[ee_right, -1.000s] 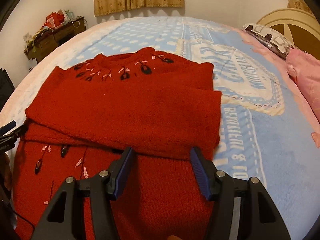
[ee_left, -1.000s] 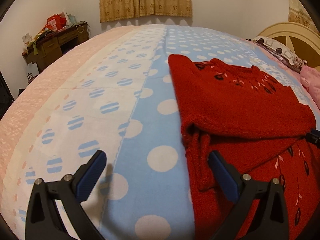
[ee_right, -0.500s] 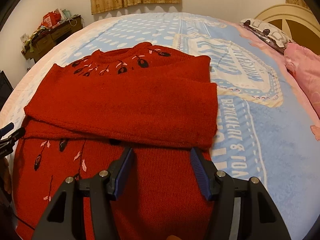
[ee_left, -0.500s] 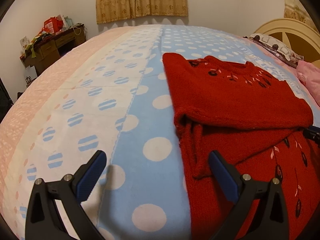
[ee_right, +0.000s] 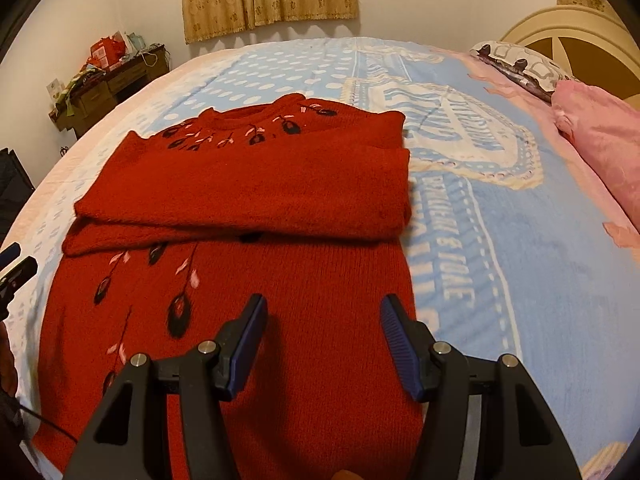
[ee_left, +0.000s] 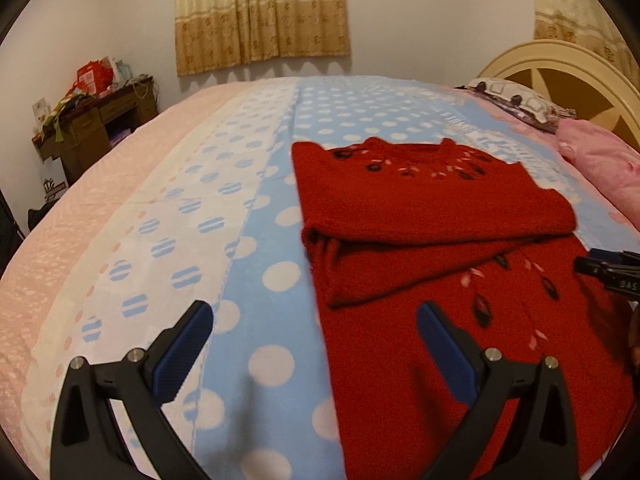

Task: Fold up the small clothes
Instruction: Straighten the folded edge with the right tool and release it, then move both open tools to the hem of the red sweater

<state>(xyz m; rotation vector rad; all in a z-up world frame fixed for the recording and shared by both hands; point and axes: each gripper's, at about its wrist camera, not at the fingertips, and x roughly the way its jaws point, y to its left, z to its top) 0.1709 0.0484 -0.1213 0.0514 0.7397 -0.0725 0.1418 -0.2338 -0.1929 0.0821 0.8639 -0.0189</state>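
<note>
Open blanket [ee_left: 248, 264] left of the red sweater [ee_right: 280, 184], bare stretch right, pillows [ee_right: 600, 136] far right

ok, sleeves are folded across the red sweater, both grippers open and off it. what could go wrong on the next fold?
1. The folded sleeves lie loose across the red sweater; lifting the hem could slide them out of place.
2. The left gripper straddles the sweater's edge, so it might pinch the polka-dot blanket too.
3. The right gripper sits mid-panel, so pinching there might bunch the knit.

sweater [ee_right: 248, 280]: hem cut off at bottom edge, right wrist view | desk [ee_left: 96, 120] clutter, upper left: too small to identify | headboard [ee_left: 568, 76]: cropped at right edge
</note>
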